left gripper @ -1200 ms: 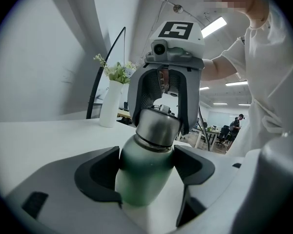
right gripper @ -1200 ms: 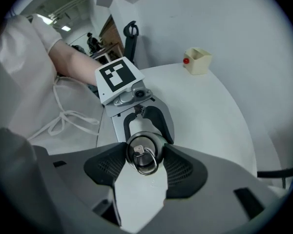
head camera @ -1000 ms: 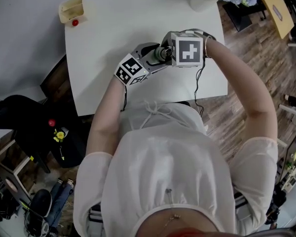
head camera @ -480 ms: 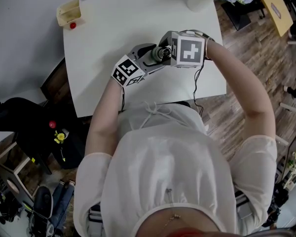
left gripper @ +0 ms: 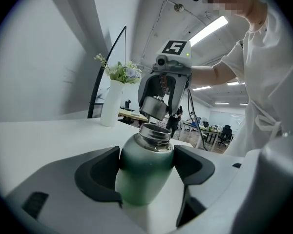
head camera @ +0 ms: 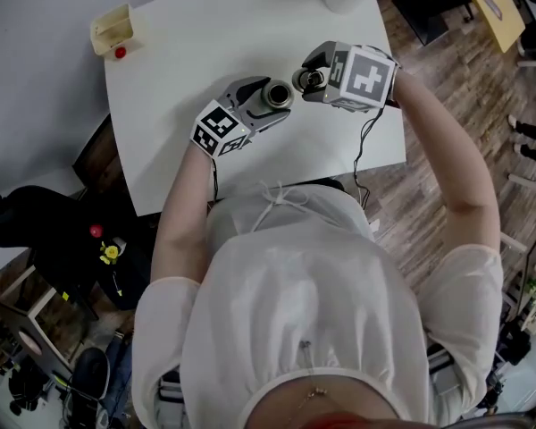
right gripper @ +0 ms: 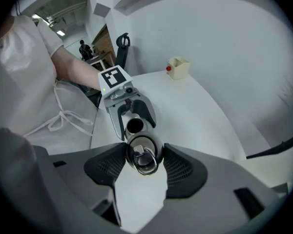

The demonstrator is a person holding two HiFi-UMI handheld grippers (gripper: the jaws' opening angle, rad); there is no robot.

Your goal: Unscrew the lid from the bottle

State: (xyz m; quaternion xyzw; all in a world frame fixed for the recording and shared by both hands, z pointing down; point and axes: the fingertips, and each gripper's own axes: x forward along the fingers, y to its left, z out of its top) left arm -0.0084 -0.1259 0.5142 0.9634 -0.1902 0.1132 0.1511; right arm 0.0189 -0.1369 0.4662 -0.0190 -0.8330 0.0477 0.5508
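left gripper [head camera: 266, 98]: clenched on the bottle; the two dark pads press on the green body from either side, below the neck.
bottle [left gripper: 144, 172]: green metal body with a bare steel neck, mouth open and uncapped; it stands roughly upright between the left jaws, over the middle of the table; whether its base touches the tabletop cannot be told.
right gripper [head camera: 311, 71]: grasping the lid, pointing steeply downward; the jaws stand partly apart, with both ribbed pads against the lid's sides.
lid [right gripper: 142, 157]: round steel cap with a small ring loop on top; already off the bottle and clear of it. in the head view it sits just to the right of the open mouth; in the left gripper view it hangs close above and behind the neck, not touching.
table [head camera: 205, 34]: white, rounded corners; both grippers are over its near half.
box [head camera: 112, 28]: small beige open box at the far left corner, well apart from the grippers.
red ball [head camera: 119, 53]: just beside the box, on its near side.
vase [left gripper: 111, 104]: white, upright, at the far right corner of the table, holding pale flowers [left gripper: 122, 72].
person: white top, both forearms reaching forward over the table edge.
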